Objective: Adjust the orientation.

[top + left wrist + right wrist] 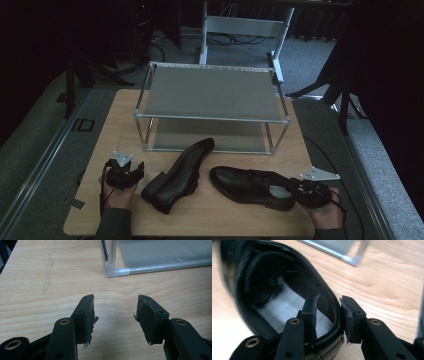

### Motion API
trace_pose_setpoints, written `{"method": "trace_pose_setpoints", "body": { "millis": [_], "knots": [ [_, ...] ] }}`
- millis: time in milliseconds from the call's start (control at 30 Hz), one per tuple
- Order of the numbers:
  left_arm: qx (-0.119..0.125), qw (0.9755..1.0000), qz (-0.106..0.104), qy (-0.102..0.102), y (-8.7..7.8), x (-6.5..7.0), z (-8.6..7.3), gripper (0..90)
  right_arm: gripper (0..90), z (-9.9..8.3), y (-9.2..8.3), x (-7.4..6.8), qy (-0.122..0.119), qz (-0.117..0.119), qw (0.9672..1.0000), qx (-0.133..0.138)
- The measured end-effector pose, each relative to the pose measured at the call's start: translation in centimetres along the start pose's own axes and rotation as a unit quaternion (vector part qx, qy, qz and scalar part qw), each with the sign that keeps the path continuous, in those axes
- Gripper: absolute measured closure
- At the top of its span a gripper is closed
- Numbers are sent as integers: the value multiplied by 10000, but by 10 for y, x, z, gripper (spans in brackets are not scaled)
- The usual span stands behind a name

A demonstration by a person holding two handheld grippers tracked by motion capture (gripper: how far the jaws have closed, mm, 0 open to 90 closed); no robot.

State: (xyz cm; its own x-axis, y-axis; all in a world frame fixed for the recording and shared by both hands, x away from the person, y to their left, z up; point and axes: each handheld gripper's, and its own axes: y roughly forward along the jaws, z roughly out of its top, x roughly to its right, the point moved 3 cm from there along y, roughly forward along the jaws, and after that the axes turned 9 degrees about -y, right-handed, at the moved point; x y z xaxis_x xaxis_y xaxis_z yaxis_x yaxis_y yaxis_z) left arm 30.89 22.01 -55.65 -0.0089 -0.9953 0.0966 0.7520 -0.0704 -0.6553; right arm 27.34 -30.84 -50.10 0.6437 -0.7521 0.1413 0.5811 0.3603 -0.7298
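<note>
the room is dim. a light wooden table [120, 107] stands on grey carpet [35, 145]. at twelve o'clock on it sits a metal-framed rack [210, 92] with two grey shelves. beyond it, a pale metal frame [245, 25] rises from the floor. dark stand legs [75, 70] at ten and two o'clock.

On the table [115, 115], your two-tier shoe rack [212, 92] stands at the far side. Two shoes lie before it: the left shoe [177, 177] sits on its side, toe toward the rack; the right shoe [247, 187] lies beside it, heel toward your right gripper [305, 191].
</note>
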Motion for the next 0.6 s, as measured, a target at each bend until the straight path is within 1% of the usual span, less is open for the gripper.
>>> {"method": "trace_pose_setpoints", "body": {
  "millis": [33, 67, 100, 133, 167, 200, 267, 300, 333, 367, 400, 433, 467, 500, 533, 567, 600],
  "knots": [
    [-1, 10000, -2, 5, 0, 0, 0, 489, 665, 0, -1, -3, -35, 155, 9999, 23],
    [-4, 10000, -8, 3, 0, 0, 0, 488, 669, 1, -1, -8, -124, 396, 9991, 81],
    [-5, 10000, -13, 3, 1, 1, 0, 488, 666, 2, 0, -14, -235, 639, 9977, 59],
    [-5, 10000, -13, 3, 1, 1, 0, 488, 666, 4, 1, -19, -422, 752, 9963, 6],
    [-6, 10000, -14, 4, 1, 1, 0, 488, 660, 4, 1, -19, -422, 752, 9963, 6],
    [-7, 10000, -20, 4, 0, 0, 0, 487, 603, 8, 5, -25, -586, 890, 9943, -4],
    [-12, 10000, -26, 3, 0, 0, 0, 486, 594, 11, 7, -24, -571, 938, 9939, 33],
    [-7, 10000, -29, -2, 0, 0, 0, 486, 580, 12, 7, -21, -546, 965, 9938, 115],
    [-23, 10000, -46, -9, 0, 0, 0, 486, 583, 15, 7, -19, -504, 1088, 9924, 280],
    [-23, 10000, -50, -3, 1, 0, 0, 486, 578, 16, 8, -18, -475, 1176, 9913, 337],
    [-8, 10000, -56, 10, 0, 1, 0, 486, 595, 18, 10, -17, -494, 1226, 9906, 354],
    [-8, 10000, -56, 10, 0, 1, 0, 486, 595, 18, 10, -17, -494, 1226, 9906, 354],
    [14, 10000, -66, 23, 0, 2, 0, 486, 608, 22, 21, -17, -693, 1081, 9917, 105],
    [51, 9999, -107, 66, -2, 2, 1, 486, 673, 24, 28, -20, -798, 1082, 9909, -8],
    [65, 9999, -127, 76, -2, 3, 1, 486, 720, 26, 35, -23, -897, 1104, 9898, -38],
    [61, 9999, -130, 81, -2, 3, 1, 485, 764, 29, 40, -24, -961, 983, 9905, -40],
    [51, 9999, -132, 91, -2, 3, 1, 485, 782, 30, 41, -23, -947, 974, 9907, -19]
  ]
}}
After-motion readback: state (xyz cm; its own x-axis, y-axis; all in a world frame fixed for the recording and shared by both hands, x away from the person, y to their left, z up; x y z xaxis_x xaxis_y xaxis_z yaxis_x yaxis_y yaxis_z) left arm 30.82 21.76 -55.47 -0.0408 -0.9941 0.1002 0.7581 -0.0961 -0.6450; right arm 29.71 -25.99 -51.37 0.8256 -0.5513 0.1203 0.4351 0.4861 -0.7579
